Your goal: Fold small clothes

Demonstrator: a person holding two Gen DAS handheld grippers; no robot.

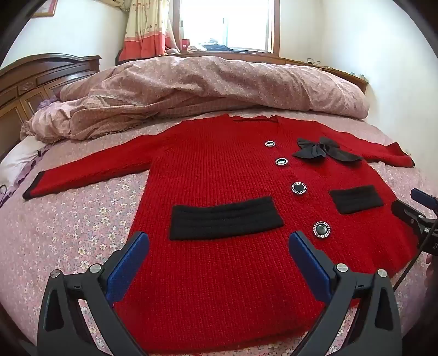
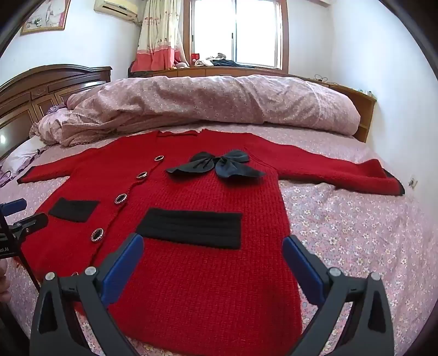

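A bedroom, seen from two wrist cameras. At far left stands a carved dark-wood headboard (image 1: pixel 41 79); a bed (image 1: pixel 82 232) covered in a pink floral sheet fills the foreground, with a rumpled pink quilt (image 1: pixel 205 87) heaped along its far side. Behind the quilt hangs a cream-and-coral curtain (image 1: pixel 147 30) beside a bright window (image 1: pixel 227 24).

The task's thing, a red chunky-knit cardigan (image 1: pixel 219 273), lies flat and face up on the sheet, sleeves spread to both sides, black-trimmed cuffs at their ends. Down its front runs a row of round, metal-rimmed dark buttons (image 1: pixel 299 187); two ribbed black rectangular pockets (image 1: pixel 224 221) flank them, and a limp black fabric bow (image 1: pixel 325 150) sits on the chest.

The left tongs (image 1: pixel 219 243), black arms with blue pads, stand wide apart above the hem, nothing between them. The right tongs (image 2: pixel 213 246) are likewise spread, hovering over the garment's right half, clamping nothing.

Only the right wrist view shows a wall air conditioner (image 2: pixel 115 6) and a framed picture (image 2: pixel 45 16) in full; each view catches the other tongs at its edge.
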